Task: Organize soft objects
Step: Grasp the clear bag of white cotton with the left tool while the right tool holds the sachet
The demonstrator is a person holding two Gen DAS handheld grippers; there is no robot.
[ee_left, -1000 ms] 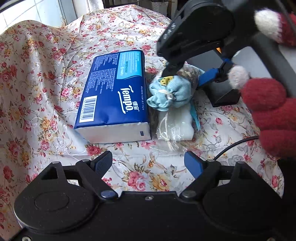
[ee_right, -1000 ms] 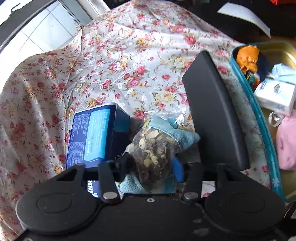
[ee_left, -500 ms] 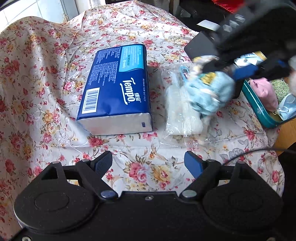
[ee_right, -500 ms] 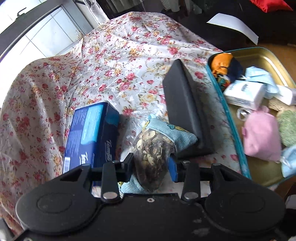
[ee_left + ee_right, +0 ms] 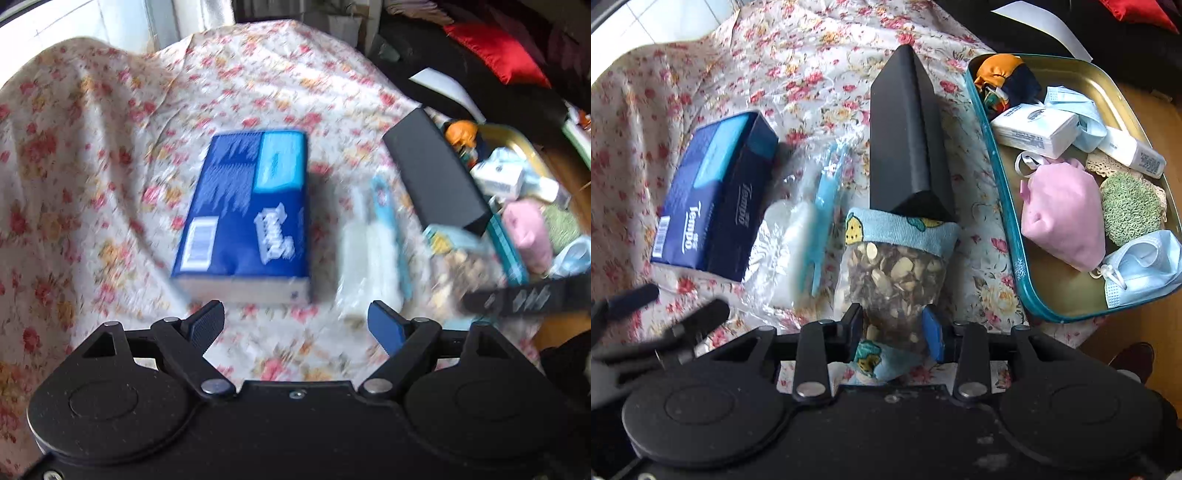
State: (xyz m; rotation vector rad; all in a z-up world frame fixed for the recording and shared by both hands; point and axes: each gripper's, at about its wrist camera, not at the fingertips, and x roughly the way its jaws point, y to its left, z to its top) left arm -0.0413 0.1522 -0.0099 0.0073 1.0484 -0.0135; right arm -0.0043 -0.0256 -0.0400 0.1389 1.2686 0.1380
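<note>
My right gripper (image 5: 895, 326) is shut on a clear sachet of dried bits with a light blue sock cuff (image 5: 894, 269), held above the flowered cloth, left of the teal tin tray (image 5: 1008, 206). The sachet shows blurred in the left wrist view (image 5: 461, 254). My left gripper (image 5: 295, 323) is open and empty, hovering just in front of the blue Tempo tissue pack (image 5: 247, 214), also seen in the right wrist view (image 5: 713, 192). A clear bag with white padding and a blue strip (image 5: 369, 243) lies right of the pack.
A black box (image 5: 905, 136) lies between the bag and the tray. The tray holds a pink pouch (image 5: 1063, 218), a green scrubber (image 5: 1130, 206), face masks (image 5: 1145, 266), a white tissue pack (image 5: 1034, 129) and an orange-and-navy bundle (image 5: 1004, 77). The cloth drops off at the near edge.
My right gripper has carried the sachet away from the tissue pack, rightward and toward me, nearer the tray. My left gripper has pulled back a little; its view is blurred by motion.
</note>
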